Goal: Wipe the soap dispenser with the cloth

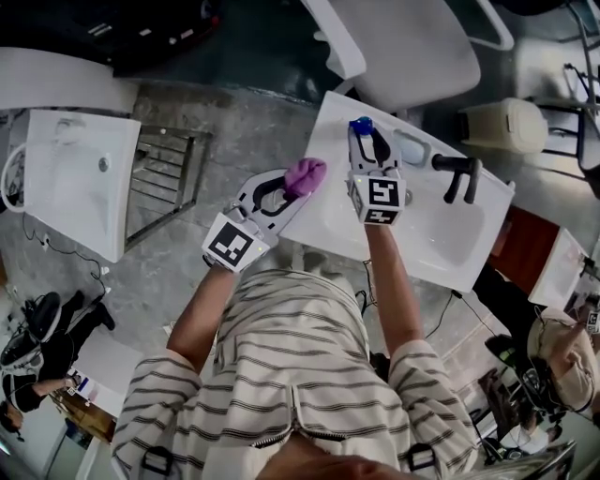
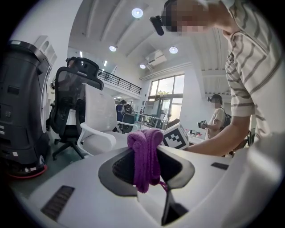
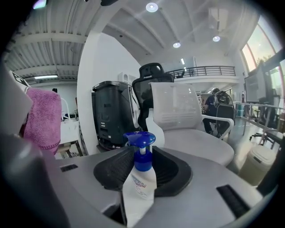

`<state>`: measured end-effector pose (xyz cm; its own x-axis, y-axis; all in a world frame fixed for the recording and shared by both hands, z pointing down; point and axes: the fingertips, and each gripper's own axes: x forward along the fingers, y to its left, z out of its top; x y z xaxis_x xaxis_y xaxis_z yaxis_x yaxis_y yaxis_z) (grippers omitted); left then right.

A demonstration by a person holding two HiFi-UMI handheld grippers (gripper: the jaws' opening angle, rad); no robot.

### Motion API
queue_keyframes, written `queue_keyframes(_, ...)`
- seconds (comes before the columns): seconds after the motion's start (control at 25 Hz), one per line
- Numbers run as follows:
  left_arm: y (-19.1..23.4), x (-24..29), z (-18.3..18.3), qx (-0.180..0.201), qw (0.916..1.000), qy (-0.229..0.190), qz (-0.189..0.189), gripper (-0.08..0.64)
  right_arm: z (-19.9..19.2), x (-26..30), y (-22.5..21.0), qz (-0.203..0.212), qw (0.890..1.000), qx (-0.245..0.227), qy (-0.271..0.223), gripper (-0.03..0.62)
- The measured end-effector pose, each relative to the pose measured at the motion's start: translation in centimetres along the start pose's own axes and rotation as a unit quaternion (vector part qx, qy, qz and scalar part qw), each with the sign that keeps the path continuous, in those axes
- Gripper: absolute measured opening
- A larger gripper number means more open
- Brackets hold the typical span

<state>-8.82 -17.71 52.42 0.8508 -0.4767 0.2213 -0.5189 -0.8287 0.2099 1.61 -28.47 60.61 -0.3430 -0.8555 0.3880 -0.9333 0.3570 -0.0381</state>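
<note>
Wearing a striped shirt (image 1: 291,375), squeezing purple cloth (image 2: 144,156) with left gripper (image 1: 295,183), pinching soap dispenser (image 3: 139,182) with right gripper (image 1: 362,139).

Round ceiling lights (image 3: 152,7) and a tall window (image 2: 168,91) give bright, even light with soft shadows. Both gripper views bow strongly and fall to black at the corners, and their nearest foreground is soft. The head view is slightly hazy, its white washbasin (image 1: 441,234) almost glaring.

The white soap dispenser (image 3: 139,185) with its blue pump head is held upright between the jaws of the right gripper (image 1: 367,145), while the purple cloth (image 2: 144,156), bunched into a wad, sits clamped in the left gripper (image 1: 284,187) near it.
</note>
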Motion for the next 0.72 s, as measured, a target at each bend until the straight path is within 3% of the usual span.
queue_keyframes(0.4,-0.2,0.8,-0.4,-0.007,0.9999,-0.004,0.015,0.115,0.5,-0.3,0.2,0.015,1.000,0.020,0.005,0.198)
queue_keyframes(0.72,-1.4,0.8,0.7,0.002,0.9985,-0.008,0.053,0.115,2.0,-3.5,0.3,0.015,0.999,0.042,-0.025,0.187)
